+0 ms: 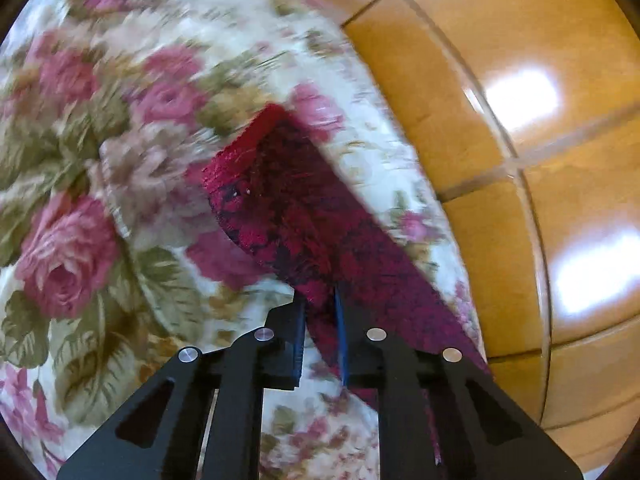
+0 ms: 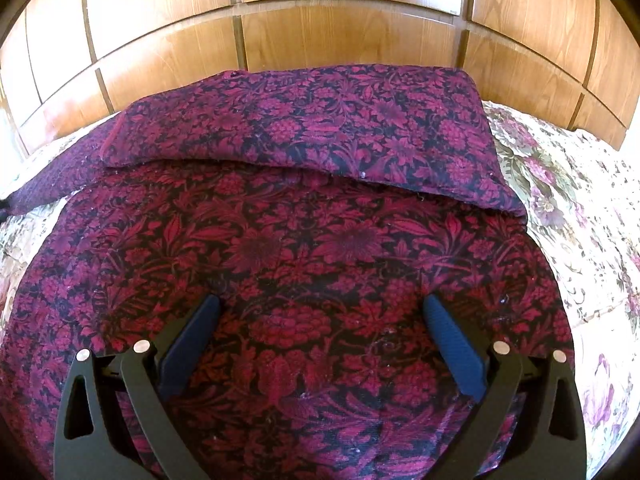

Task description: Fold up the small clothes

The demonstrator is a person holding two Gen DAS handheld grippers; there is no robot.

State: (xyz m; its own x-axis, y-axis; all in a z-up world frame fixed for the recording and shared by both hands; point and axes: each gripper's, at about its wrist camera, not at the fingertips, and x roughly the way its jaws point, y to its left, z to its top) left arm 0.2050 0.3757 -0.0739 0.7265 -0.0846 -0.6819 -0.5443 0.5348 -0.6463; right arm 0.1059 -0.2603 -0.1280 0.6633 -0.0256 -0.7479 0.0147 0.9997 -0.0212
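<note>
Here, left gripper point(image 1: 320, 300): jaws drawn almost together, pads pinching a strip of the dark red floral garment point(image 1: 296, 216). The cloth runs straight out from between the fingertips, away from the camera, as a narrow tapering band. It ends in a folded-over corner whose plainer red underside faces up. The band's long axis points up and slightly left in the left wrist view, and its right edge follows the edge of the rose-print bedspread point(image 1: 120, 184). Beyond that edge stands glossy wooden panelling point(image 1: 520, 80). This view is smeared by motion blur; fine detail of the weave is unreadable.

Right gripper point(image 2: 322, 308): jaws spread wide, blue pads point(image 2: 452, 344) well apart, nothing between them. It hangs over the garment point(image 2: 304, 264), tilted down at it. Whether the fingertips touch the fabric I cannot tell.

In the right wrist view the garment lies flat on the bedspread point(image 2: 580, 208) and fills most of the frame. Its far portion is folded back toward the camera as a wide flap with a duller purple face up. The flap's long axis runs left to right, parallel to the panelling point(image 2: 320, 28) behind. A narrower piece trails off to the left edge.
</note>
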